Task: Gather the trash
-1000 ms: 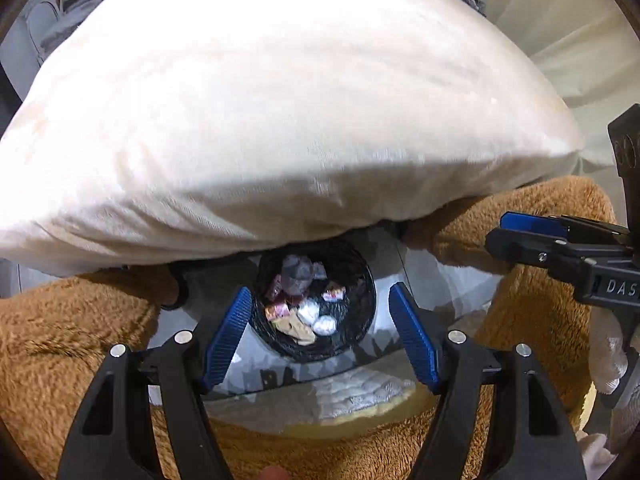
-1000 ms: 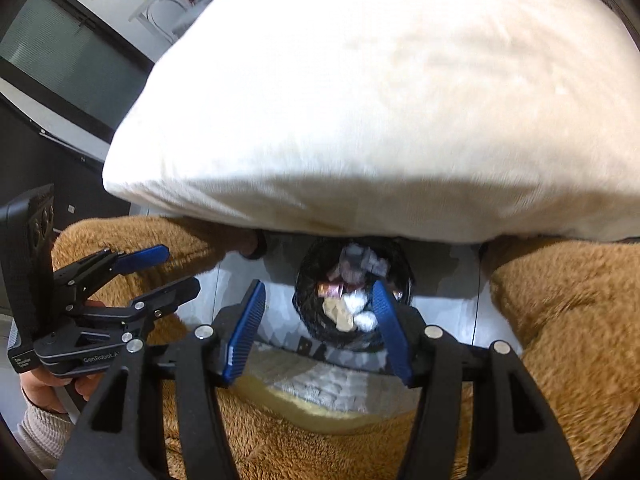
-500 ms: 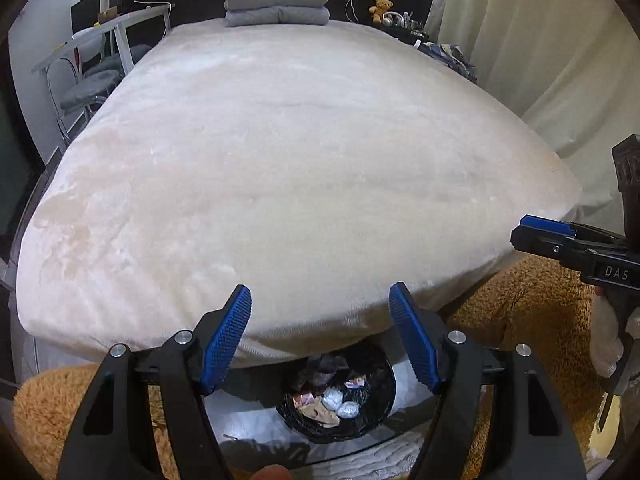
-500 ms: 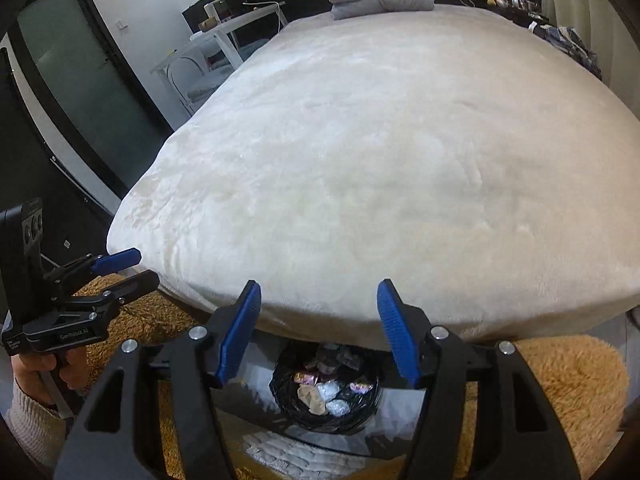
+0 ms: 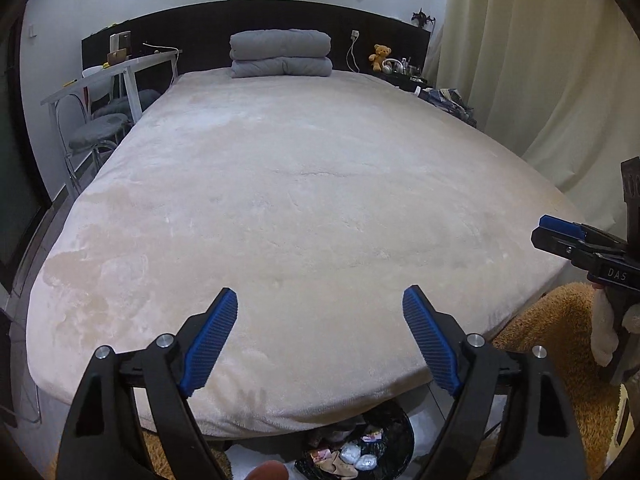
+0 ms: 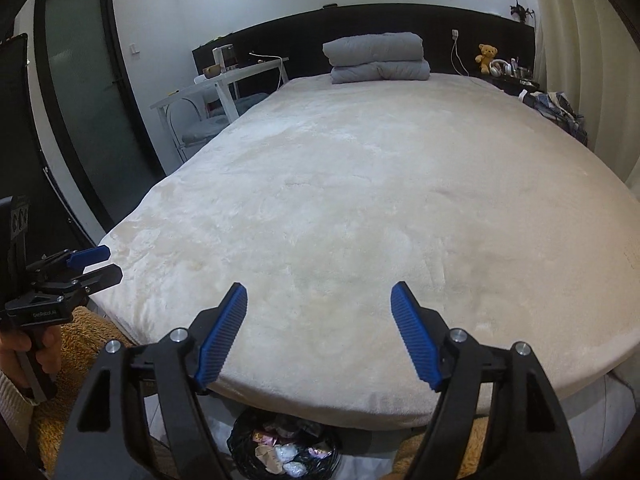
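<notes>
Above the foot of the bed, both tools hang empty over a filled bin.

Over the bed's (image 5: 304,208) near edge, the left hand-held gripper (image 5: 320,344) has just been spreading its jaws and stands wide apart with nothing between the blue pads; the right hand-held gripper (image 6: 318,340) has likewise just been opening and is also empty, touching nothing. Below the bed's foot, on the floor, sits the black-lined trash bin (image 6: 244,436), already holding crumpled wrappers and paper (image 6: 286,454). Across the bed's pale cover no loose litter shows, only a folded grey quilt (image 5: 281,54) at the headboard end. Beside the bed's foot lies a brown shaggy rug (image 5: 560,344), with no scraps visible on it. Collecting looks largely done; any trash left would lie out of these views.
</notes>
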{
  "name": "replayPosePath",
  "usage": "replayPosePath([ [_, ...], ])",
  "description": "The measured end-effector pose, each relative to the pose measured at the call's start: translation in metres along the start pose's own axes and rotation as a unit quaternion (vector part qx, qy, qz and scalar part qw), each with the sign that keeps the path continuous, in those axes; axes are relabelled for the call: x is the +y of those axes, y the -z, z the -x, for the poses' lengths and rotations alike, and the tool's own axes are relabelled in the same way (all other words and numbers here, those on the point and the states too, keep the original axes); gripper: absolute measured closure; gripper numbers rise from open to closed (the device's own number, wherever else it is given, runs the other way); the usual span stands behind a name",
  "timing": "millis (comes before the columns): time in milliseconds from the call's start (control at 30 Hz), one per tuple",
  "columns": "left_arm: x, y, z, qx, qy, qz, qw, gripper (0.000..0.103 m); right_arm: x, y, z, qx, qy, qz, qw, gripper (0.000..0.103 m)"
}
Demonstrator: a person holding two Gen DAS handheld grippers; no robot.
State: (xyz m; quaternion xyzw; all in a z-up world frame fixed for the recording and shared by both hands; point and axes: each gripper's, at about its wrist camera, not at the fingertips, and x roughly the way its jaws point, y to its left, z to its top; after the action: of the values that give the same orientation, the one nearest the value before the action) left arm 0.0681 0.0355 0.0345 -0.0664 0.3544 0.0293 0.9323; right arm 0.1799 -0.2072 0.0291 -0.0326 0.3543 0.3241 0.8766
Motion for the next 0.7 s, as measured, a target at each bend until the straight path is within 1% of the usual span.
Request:
replayPosePath([
  [33,0.001,-0.001,0.000,-0.009,-0.002,-0.003,1.0000,0.012,0.000,-0.001,0.000,-0.007,-0.001,0.008,1.000,0.028],
  [67,0.003,0.000,0.000,-0.018,-0.005,-0.006,0.9998,0.011,0.001,-0.001,0.000,-0.013,0.001,0.016,1.000,0.028],
  [133,0.006,-0.001,-0.001,-0.032,-0.017,-0.009,0.9993,0.006,0.002,0.000,0.003,-0.028,0.005,0.027,0.999,0.016],
  [167,0.008,-0.001,-0.001,-0.038,-0.018,-0.010,0.9991,0.006,0.001,0.000,0.005,-0.039,0.001,0.030,0.999,0.006],
  [233,0.011,0.000,-0.002,-0.044,-0.012,-0.008,0.9989,0.006,0.001,0.001,0.004,-0.055,0.001,0.032,0.998,0.005],
  [333,0.015,0.005,-0.003,-0.049,0.004,0.002,0.9988,0.006,0.001,0.004,0.000,-0.058,0.005,0.038,0.998,0.005],
  [400,0.017,0.007,-0.005,-0.053,-0.001,0.002,0.9986,0.006,0.001,0.007,-0.003,-0.055,0.007,0.038,0.998,0.005],
  [500,0.015,0.011,-0.005,-0.061,-0.015,0.006,0.9980,0.006,0.007,0.008,-0.004,-0.063,0.016,0.049,0.997,0.005],
  [700,0.009,0.015,-0.004,-0.068,-0.021,-0.005,0.9974,0.006,0.013,0.010,-0.009,-0.065,0.030,0.062,0.996,0.005],
])
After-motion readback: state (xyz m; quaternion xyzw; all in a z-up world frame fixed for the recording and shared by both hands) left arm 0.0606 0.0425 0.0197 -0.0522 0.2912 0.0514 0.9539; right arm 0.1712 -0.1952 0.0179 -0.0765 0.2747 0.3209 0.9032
